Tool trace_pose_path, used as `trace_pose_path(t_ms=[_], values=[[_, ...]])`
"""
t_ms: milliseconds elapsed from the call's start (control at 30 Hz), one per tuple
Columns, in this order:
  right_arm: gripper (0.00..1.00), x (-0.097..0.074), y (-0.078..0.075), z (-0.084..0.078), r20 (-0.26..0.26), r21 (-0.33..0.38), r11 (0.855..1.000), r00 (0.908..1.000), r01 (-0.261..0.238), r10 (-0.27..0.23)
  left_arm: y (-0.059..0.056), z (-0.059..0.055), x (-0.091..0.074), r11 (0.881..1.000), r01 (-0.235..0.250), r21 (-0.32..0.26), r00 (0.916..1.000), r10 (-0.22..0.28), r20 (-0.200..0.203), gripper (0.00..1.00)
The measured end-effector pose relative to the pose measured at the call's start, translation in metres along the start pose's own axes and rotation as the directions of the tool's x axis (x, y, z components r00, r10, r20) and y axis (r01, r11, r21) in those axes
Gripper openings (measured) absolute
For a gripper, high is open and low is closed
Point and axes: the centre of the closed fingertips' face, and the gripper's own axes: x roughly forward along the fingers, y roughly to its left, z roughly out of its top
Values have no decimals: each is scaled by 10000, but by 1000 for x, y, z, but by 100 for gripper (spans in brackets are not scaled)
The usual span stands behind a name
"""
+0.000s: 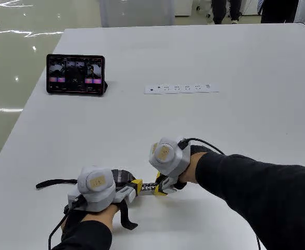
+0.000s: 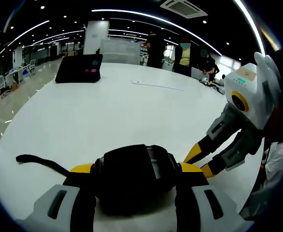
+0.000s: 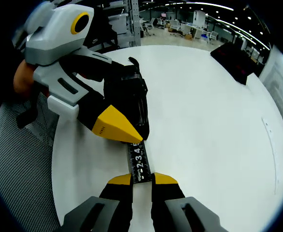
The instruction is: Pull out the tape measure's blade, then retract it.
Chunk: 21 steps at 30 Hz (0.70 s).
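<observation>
A black tape measure case [image 2: 134, 176] sits between the yellow-tipped jaws of my left gripper [image 2: 135, 168], which is shut on it; the same case [image 3: 127, 99] [image 1: 122, 178] rests on the white table. A short length of the numbered blade [image 3: 138, 162] [image 1: 148, 186] sticks out of the case. My right gripper [image 3: 143, 179] [image 1: 159, 190] is shut on the blade's free end, close to the case. A black wrist strap [image 2: 37, 162] [image 1: 53, 183] trails from the case to the left.
A dark tablet [image 1: 75, 74] stands at the back left of the white table [image 1: 194, 120]. A white power strip [image 1: 181, 88] lies mid-table beyond the grippers. People stand past the far edge. A black cable [image 1: 202, 141] runs from the right gripper.
</observation>
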Motion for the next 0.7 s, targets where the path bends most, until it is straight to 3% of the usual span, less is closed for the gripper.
trace_pose_path(t_ms=[700], values=[[10, 7, 4, 12, 251, 23, 10000, 9997, -41, 40, 0, 0, 0, 9995, 278, -130, 9996, -279, -71, 62]])
